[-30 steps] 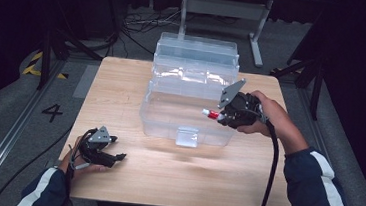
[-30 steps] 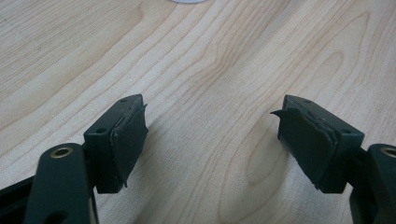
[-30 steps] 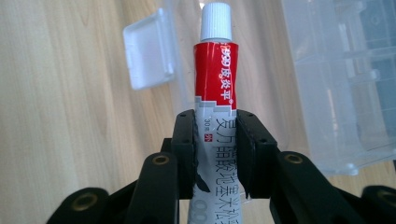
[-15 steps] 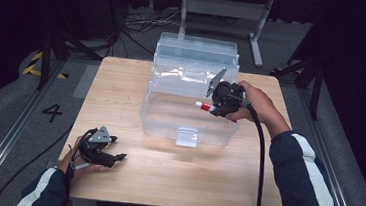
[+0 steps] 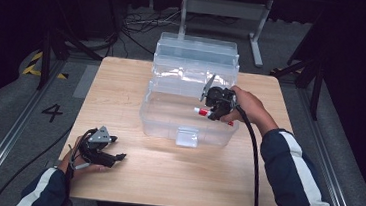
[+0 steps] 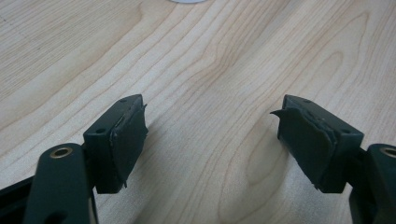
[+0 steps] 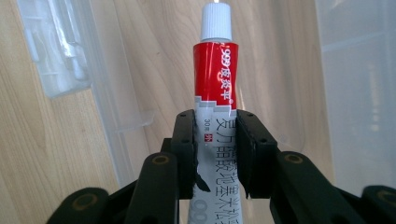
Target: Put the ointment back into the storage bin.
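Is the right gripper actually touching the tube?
Touching. The right gripper view shows the right gripper with both jaws pressed against the tube.

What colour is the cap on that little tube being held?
White: the tube has a ribbed white cap above a red band, clearest in the right gripper view.

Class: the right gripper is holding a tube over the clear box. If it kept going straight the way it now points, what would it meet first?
Probably the floor of the clear plastic box. The right gripper points the red-and-white tube cap-first into the open box, wood grain showing through; depth is unclear.
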A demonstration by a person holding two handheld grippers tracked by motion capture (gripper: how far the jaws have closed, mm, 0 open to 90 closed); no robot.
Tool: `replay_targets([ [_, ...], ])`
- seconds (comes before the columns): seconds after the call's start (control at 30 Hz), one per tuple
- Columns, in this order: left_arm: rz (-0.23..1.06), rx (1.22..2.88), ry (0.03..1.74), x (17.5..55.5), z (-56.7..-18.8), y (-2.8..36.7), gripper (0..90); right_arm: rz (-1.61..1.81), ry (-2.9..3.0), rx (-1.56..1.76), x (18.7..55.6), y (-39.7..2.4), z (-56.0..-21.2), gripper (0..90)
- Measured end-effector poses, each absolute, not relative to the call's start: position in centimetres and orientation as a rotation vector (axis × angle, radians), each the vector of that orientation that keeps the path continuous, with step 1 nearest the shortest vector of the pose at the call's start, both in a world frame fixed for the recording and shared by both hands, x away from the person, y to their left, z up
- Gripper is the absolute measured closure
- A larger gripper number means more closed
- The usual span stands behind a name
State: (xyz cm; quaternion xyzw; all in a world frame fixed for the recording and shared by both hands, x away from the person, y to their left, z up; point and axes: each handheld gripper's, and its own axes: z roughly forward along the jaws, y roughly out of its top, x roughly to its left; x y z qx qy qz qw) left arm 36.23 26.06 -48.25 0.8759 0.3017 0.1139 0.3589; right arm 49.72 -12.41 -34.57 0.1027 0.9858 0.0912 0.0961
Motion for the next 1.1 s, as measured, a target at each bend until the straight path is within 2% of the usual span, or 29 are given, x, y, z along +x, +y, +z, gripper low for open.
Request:
replay_targets([
  [0.8,0.297,2.26,0.78,36.2,-48.2,26.1,24.0,0.196,3.007,0.277,50.3,-12.5,-38.1,70.8],
  [1.1,0.296,2.259,0.778,36.2,-48.2,26.1,24.1,0.199,3.015,0.276,50.3,-12.5,-38.2,70.7],
])
